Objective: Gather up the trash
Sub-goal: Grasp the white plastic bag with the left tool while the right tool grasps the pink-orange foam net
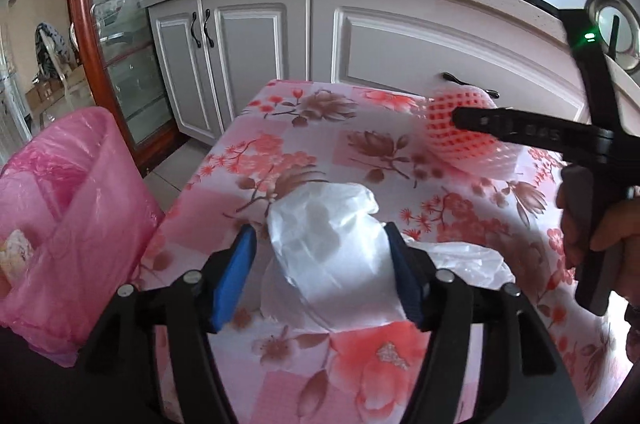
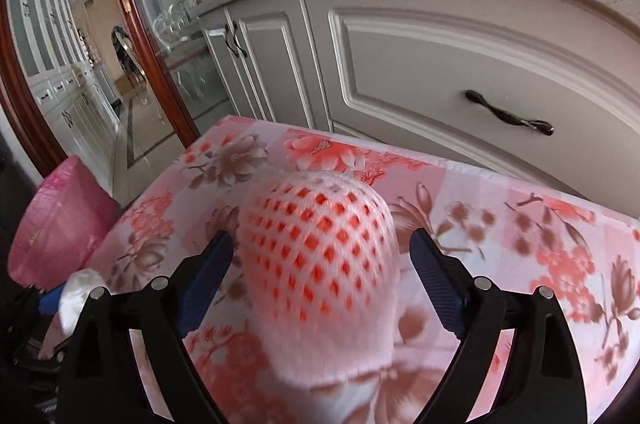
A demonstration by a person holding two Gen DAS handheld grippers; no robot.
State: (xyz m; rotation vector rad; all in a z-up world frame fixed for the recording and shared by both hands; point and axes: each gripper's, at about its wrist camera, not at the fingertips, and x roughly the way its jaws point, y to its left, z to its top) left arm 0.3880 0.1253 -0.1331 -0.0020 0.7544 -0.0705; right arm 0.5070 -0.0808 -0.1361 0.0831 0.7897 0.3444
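pink-lined bin (image 1: 60,208) beside table (image 1: 280,128), cabinet (image 1: 400,36) behind

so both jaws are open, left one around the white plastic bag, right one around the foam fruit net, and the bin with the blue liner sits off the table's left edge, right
Not quite: the bin liner is pink, not blue, as the left wrist view shows. The rest holds: the left gripper is open around the white plastic bag, the right gripper open around the foam fruit net, and the bin stands off the table's left edge.

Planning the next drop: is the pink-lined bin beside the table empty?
Not empty. The bin stands open, with a pale scrap visible inside its liner; how full, cannot tell.
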